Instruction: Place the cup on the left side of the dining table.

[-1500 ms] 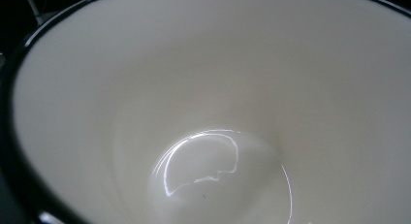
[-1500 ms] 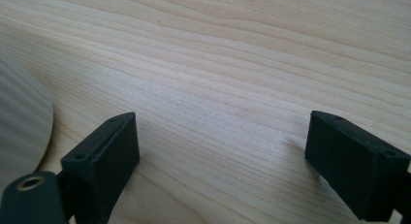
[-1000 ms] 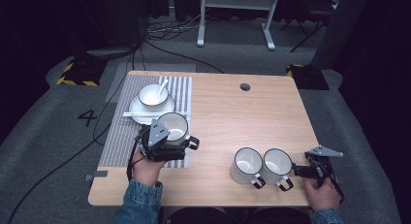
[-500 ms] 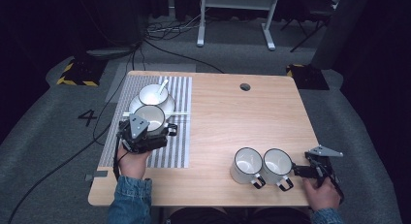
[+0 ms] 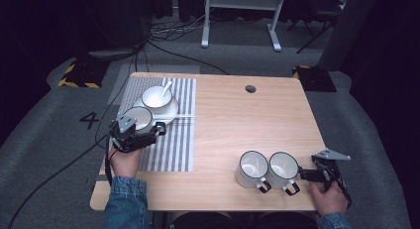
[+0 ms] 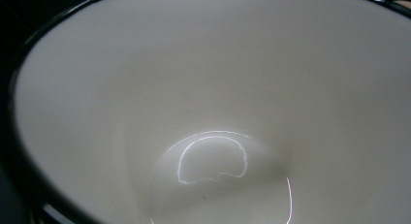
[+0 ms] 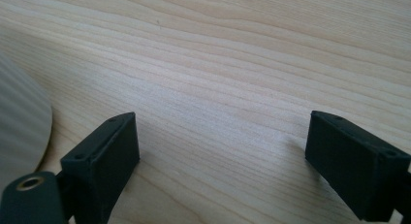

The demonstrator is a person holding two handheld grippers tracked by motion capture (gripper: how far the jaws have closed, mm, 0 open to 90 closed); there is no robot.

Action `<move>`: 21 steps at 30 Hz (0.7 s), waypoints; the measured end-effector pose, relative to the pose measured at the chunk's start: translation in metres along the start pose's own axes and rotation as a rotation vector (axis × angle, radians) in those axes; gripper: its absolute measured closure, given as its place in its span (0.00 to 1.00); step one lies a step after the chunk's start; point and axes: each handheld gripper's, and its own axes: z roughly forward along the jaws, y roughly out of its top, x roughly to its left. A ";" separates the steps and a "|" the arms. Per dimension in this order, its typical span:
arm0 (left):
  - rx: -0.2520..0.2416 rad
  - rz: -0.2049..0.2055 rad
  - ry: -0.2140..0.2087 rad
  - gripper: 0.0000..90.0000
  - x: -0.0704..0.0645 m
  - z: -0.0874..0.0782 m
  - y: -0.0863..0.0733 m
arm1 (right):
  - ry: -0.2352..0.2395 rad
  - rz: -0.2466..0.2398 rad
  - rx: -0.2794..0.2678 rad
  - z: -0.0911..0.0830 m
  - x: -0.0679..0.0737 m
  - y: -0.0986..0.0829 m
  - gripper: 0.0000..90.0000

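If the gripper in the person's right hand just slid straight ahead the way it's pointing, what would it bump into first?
Most likely the nearer of the two mugs: the right gripper points left across the table, and the right-hand mug sits just ahead of its open jaws. Its own view shows a pale curved edge at the left, so it might graze rather than hit squarely.

left tool (image 5: 148,132) carrying white mug (image 5: 138,118) moved leftward over striped mat (image 5: 176,140), now just beside plate (image 5: 171,111)

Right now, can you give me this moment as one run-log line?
left gripper: shut on mug, over striped mat beside plate | right gripper: open, beside two mugs
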 end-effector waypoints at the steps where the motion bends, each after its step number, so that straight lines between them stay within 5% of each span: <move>1: 0.015 0.000 -0.004 0.03 0.001 0.003 -0.001 | 0.000 0.001 0.000 0.000 0.000 0.000 0.13; 14: 0.169 -0.004 -0.030 0.03 0.007 0.041 -0.022 | 0.000 0.000 0.000 0.000 0.000 0.000 0.13; 21: 0.204 0.005 -0.039 0.03 0.007 0.047 -0.028 | 0.000 0.000 0.000 0.000 0.000 0.000 0.14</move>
